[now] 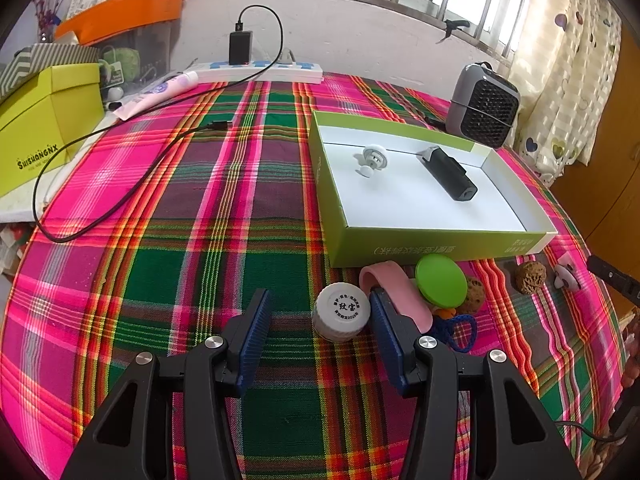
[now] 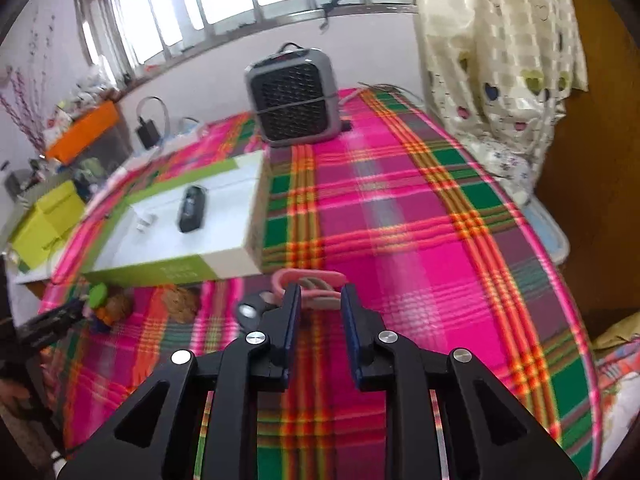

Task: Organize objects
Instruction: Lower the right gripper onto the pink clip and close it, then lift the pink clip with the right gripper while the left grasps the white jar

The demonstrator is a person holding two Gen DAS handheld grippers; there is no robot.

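In the left wrist view my left gripper [image 1: 320, 312] stands open low over the plaid cloth. A white round jar [image 1: 341, 311] sits between its fingers, close to the right pad, and the left pad is clear of it. Just behind lie a pink curved piece [image 1: 396, 292], a green round lid [image 1: 441, 280] and a walnut [image 1: 530, 277]. The green box [image 1: 440, 248] holds a white round gadget [image 1: 372, 158] and a black device [image 1: 448, 172]. In the right wrist view my right gripper [image 2: 320, 294] is shut on a pink and grey clip [image 2: 316, 280], in front of the box [image 2: 168, 272].
A grey fan heater [image 1: 482, 106] stands behind the box. A power strip [image 1: 260, 70], a black cable [image 1: 120, 184], a tube [image 1: 156, 94] and a yellow-green carton [image 1: 48, 120] are at the back left. A curtain [image 2: 500, 60] hangs at the right table edge.
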